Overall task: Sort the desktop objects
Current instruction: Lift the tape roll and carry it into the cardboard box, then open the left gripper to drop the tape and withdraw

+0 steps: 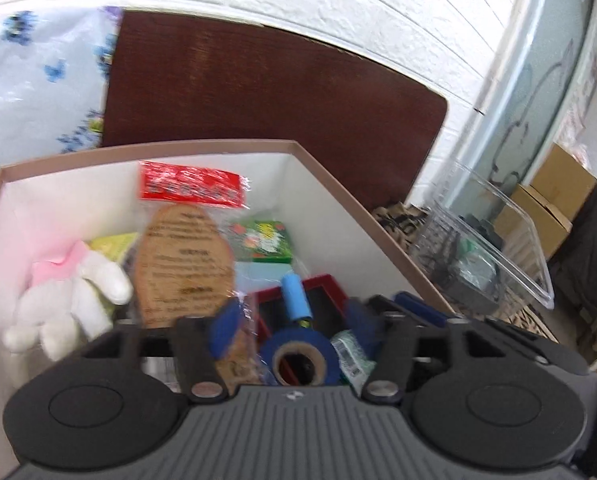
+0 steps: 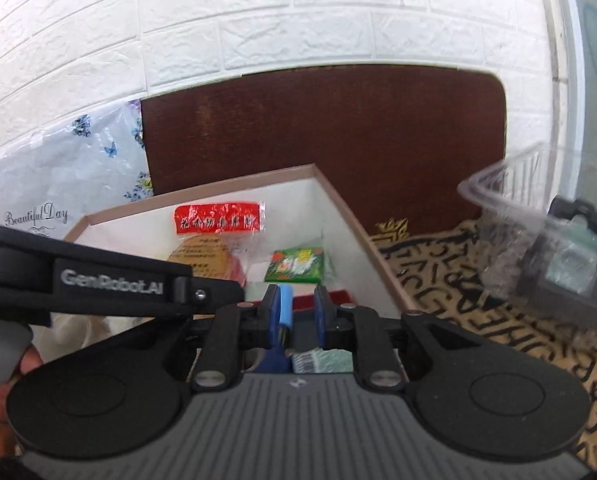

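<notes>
Both grippers hang over the box (image 1: pixel 338 188). The left gripper (image 1: pixel 294 320) has its fingers apart, tips blurred. The right gripper (image 2: pixel 296 312) has fingers apart too, a light-blue roll (image 2: pixel 285 306) half hidden between.

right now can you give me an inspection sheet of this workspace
surface: dark brown tabletop against a white brick wall; letter-patterned cloth on its right part
job's things: cardboard box holding red-labelled packet, green packet, white plush toy, light blue cylinder, blue tape roll, red tray
clutter: clear plastic bin on the cloth, dark items inside
grippers: left gripper jaws open over the box; right gripper jaws open, light blue cylinder between them
cables: nothing seen
surroundings: floral plastic sheet at left; brown cartons at right
</notes>
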`<act>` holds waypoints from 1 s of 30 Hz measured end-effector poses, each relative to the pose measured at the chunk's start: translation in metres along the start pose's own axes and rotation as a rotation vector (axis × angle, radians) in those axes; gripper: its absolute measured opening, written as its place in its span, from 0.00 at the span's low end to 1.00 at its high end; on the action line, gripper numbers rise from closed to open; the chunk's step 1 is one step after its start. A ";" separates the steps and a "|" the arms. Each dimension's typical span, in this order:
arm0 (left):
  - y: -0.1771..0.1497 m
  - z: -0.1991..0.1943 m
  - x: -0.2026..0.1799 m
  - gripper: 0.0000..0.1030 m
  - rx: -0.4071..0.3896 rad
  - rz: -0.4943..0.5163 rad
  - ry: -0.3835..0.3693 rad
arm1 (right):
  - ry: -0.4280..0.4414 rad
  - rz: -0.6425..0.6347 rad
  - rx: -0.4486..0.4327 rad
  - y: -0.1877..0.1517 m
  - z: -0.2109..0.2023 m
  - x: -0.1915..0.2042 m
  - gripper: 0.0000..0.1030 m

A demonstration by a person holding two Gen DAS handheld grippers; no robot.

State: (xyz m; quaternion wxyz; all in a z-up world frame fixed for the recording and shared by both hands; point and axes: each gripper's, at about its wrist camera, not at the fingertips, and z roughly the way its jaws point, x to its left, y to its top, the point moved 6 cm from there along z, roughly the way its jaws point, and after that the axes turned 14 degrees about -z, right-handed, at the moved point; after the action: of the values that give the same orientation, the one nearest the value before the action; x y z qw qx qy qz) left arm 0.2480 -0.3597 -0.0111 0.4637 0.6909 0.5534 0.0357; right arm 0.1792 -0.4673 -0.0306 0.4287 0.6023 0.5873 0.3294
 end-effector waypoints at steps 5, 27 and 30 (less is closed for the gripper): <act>0.003 -0.017 0.004 0.92 -0.027 -0.025 -0.021 | -0.030 -0.013 -0.019 0.002 -0.012 -0.001 0.60; -0.022 -0.099 0.004 0.97 -0.095 0.037 0.026 | -0.061 -0.062 -0.063 0.007 -0.070 0.032 0.98; -0.029 -0.112 0.004 0.97 -0.102 0.053 0.030 | -0.052 -0.068 -0.067 0.008 -0.081 0.042 0.98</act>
State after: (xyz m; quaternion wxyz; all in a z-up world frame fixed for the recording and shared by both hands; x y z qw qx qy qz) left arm 0.1653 -0.2901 0.0304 0.4889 0.6801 0.5394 0.0867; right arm 0.1136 -0.4151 0.0053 0.4747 0.5757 0.5846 0.3185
